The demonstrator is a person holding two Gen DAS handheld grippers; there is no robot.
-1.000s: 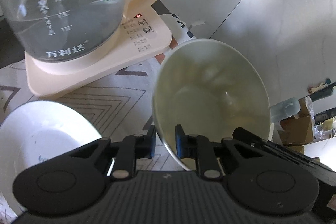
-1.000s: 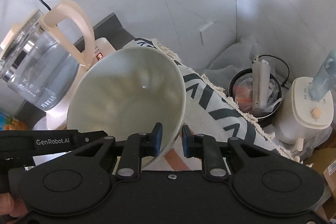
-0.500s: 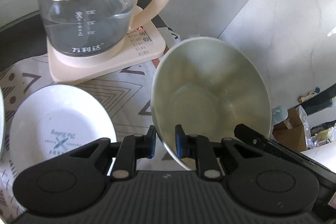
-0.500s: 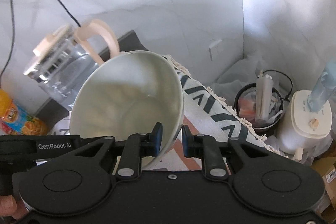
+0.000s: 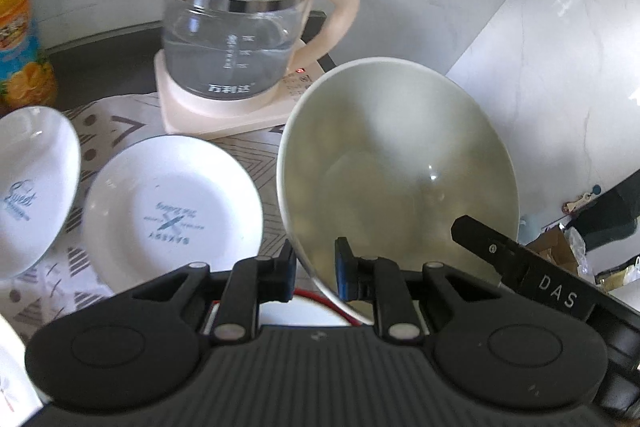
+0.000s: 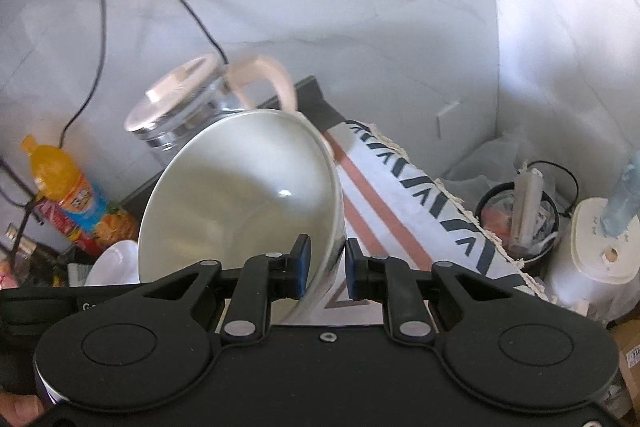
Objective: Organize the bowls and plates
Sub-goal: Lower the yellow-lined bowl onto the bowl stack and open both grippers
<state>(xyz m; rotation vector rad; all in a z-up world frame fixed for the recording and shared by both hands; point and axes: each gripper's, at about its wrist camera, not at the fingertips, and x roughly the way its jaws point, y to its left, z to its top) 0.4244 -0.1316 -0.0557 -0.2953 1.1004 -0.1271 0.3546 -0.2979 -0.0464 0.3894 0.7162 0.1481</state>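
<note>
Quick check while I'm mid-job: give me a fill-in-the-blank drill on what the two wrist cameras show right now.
1. Both grippers, left and right, are shut on the rim of one pale ____.
2. The kettle behind it stands on a cream ____.
3. On the cloth left of the bowl lie white ____ with blue print.
4. The bottle by the wall holds an ____ drink.

Missing words: bowl; base; plates; orange
</note>
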